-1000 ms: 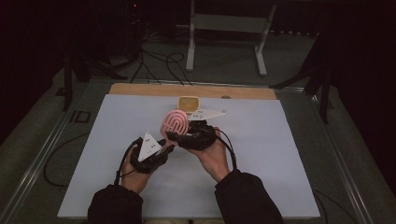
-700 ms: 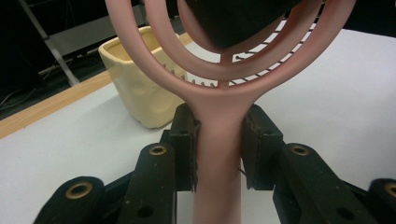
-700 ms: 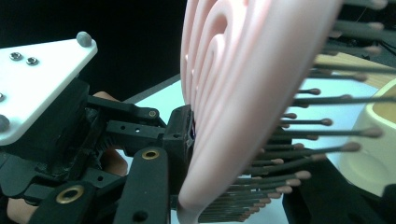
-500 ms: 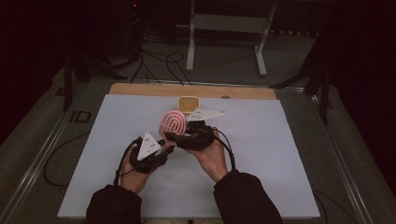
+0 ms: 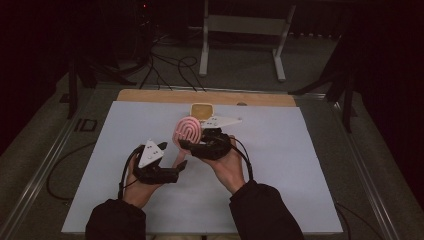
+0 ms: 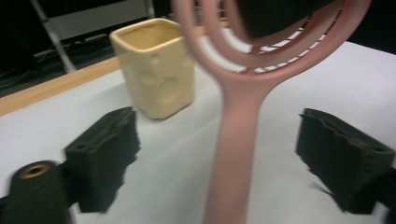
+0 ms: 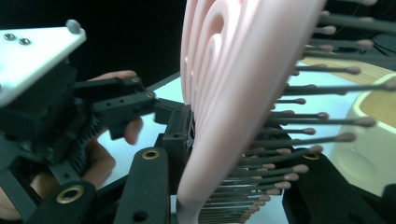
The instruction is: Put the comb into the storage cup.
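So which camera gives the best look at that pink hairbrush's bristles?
The right gripper view: the pink hairbrush is side-on, bristles sticking out. The left gripper view shows handle and looped back; the high view only its small back.

Sitting in a dim room: white table [image 5: 280, 170], wooden strip [image 5: 150, 96], grey floor with cables [image 5: 165, 65], metal stand [image 5: 242, 30] behind.

The high view looks forward and down on the table [image 5: 280, 165] from above the person's side. Each gripper view rides its hand-held gripper, very close in and nearly level. All three share the pink brush [image 5: 188, 131] and yellow cup [image 6: 156, 65].
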{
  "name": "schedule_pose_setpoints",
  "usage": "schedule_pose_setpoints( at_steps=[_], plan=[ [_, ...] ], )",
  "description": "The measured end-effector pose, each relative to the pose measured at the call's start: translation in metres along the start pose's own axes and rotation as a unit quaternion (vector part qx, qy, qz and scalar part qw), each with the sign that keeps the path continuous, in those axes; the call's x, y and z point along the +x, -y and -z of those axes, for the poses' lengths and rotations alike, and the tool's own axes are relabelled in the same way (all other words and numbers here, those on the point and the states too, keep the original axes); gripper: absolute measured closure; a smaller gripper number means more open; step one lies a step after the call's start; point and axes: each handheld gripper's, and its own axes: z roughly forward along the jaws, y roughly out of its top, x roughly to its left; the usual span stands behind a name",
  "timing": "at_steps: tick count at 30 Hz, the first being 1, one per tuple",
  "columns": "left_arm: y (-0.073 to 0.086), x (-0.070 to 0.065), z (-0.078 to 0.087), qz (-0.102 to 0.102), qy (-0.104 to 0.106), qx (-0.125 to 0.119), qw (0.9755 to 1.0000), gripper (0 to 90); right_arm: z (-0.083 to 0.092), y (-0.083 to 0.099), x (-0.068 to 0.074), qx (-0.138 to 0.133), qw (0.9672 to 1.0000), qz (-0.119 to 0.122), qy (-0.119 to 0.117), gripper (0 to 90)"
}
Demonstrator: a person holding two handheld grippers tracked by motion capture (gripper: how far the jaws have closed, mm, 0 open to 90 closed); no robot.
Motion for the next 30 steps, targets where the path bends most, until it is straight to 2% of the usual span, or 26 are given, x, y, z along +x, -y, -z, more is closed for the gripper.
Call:
schedule_pose_setpoints(
  at_steps=[5, 12, 14, 18, 22, 25, 28, 30],
  plan=[
    [0.012, 0.012, 0.014, 0.008, 0.003, -0.003, 1.0000, 0.3, 0.000, 0.000, -0.003, 0.001, 1.0000, -0.006, 0.001, 63.8],
    [0.032, 0.028, 0.038, 0.032, -0.017, -0.024, 0.9991, 0.0, -0.003, -0.001, -0.004, 0.005, 1.0000, -0.005, 0.001, 63.8],
    [0.040, 0.030, 0.042, 0.036, -0.018, -0.023, 0.9989, 0.0, -0.003, -0.001, -0.004, 0.005, 1.0000, -0.005, 0.002, 63.8],
    [0.056, 0.032, 0.049, 0.043, -0.029, -0.018, 0.9985, 0.0, -0.002, -0.003, -0.004, 0.004, 1.0000, -0.003, 0.003, 63.8],
    [0.071, 0.036, 0.057, 0.059, -0.045, -0.032, 0.9967, 0.0, -0.001, -0.005, -0.004, 0.004, 1.0000, -0.003, 0.004, 63.8],
    [0.078, 0.040, 0.061, 0.066, -0.059, -0.038, 0.9953, 0.0, -0.001, -0.005, -0.005, 0.002, 1.0000, -0.002, 0.005, 63.8],
    [0.082, 0.042, 0.064, 0.074, -0.063, -0.039, 0.9945, 0.0, -0.001, -0.005, -0.006, 0.003, 1.0000, -0.005, 0.006, 63.8],
    [0.085, 0.043, 0.065, 0.071, -0.065, -0.041, 0.9945, 0.0, -0.002, -0.005, -0.008, 0.004, 1.0000, -0.006, 0.006, 63.8]
  ],
)
